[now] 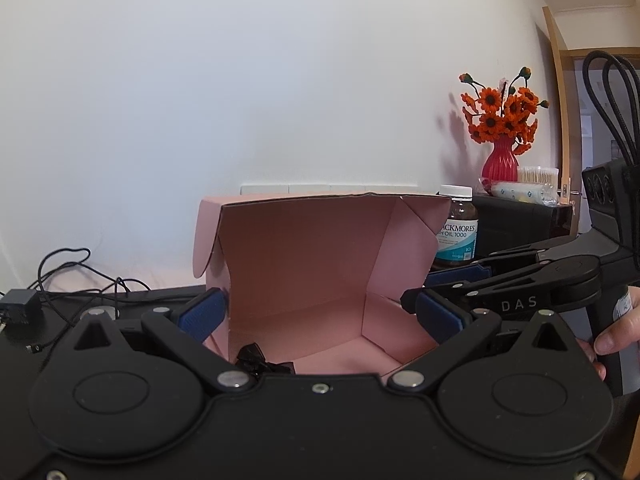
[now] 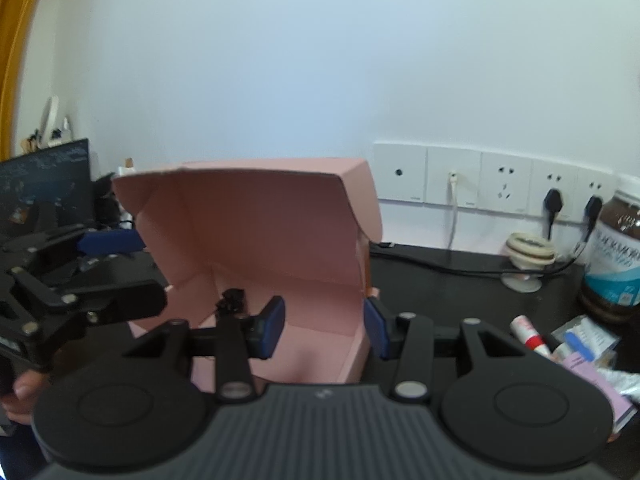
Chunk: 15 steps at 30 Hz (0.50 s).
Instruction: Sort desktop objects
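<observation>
A big black desk (image 2: pixel 440 280) sits by a white wall. On it stands a pink box (image 1: pixel 304 264) with its lid up, so you can look right inside.

The left gripper (image 1: pixel 320 316) points at the open box. Its two blue fingers (image 1: pixel 202 314) are far apart, one on each side of the box, and nothing is between the pads but the box opening. I cannot tell if they touch the box walls.

The right gripper (image 2: pixel 325 330) points into the box from the other side. Its fingers (image 2: pixel 272 326) are partly apart. One finger is inside the box and the other is just outside the right wall, so the wall is between them. The pads do not look pressed on it.

A brown pill bottle (image 1: pixel 456 228) stands just behind the box. A red vase (image 1: pixel 500 160) of orange flowers is farther back.

A small black thing (image 1: pixel 262 362) lies on the box floor near the front. It is low between the left fingers, and just beside the right gripper's inside finger, not held.
</observation>
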Each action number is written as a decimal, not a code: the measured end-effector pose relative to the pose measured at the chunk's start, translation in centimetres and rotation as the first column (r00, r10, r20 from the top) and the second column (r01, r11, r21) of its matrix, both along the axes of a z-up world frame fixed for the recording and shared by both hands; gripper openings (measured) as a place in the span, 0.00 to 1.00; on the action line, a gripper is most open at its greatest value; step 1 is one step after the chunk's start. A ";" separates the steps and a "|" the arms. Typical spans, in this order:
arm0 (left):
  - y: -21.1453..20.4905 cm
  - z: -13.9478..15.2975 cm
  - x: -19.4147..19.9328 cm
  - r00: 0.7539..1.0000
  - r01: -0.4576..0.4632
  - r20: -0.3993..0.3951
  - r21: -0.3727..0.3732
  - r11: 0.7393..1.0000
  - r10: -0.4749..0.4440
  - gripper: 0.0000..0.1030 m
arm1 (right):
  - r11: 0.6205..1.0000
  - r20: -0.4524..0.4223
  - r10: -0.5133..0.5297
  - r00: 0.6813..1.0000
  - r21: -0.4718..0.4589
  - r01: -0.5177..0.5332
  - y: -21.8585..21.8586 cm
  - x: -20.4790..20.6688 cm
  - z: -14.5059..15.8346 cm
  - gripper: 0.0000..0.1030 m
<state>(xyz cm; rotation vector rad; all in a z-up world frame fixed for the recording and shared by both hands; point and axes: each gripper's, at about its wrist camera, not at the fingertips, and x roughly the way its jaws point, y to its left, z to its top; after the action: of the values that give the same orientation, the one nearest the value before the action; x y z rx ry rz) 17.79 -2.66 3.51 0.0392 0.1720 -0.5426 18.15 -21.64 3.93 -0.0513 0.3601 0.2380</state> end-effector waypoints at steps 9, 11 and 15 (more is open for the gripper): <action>-0.4 0.0 -0.5 1.000 0.012 0.010 0.015 1.000 -0.012 1.00 | 0.999 0.020 0.028 0.999 -0.022 -0.027 0.4 -0.3 0.0 0.42; -0.4 0.0 -0.5 1.000 0.011 0.010 0.017 1.000 -0.011 1.00 | 0.998 0.025 0.038 0.999 -0.041 -0.037 0.9 -0.4 0.0 0.42; -0.4 -0.1 -0.5 1.000 0.014 0.004 0.015 1.000 -0.014 1.00 | 0.998 0.022 0.047 0.999 -0.037 -0.047 1.3 -0.3 -0.2 0.45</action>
<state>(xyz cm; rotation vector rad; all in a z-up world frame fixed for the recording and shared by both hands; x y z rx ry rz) 17.30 -3.05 3.43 0.0560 0.1719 -0.5549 17.87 -20.37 3.72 -0.0985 0.3408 0.2771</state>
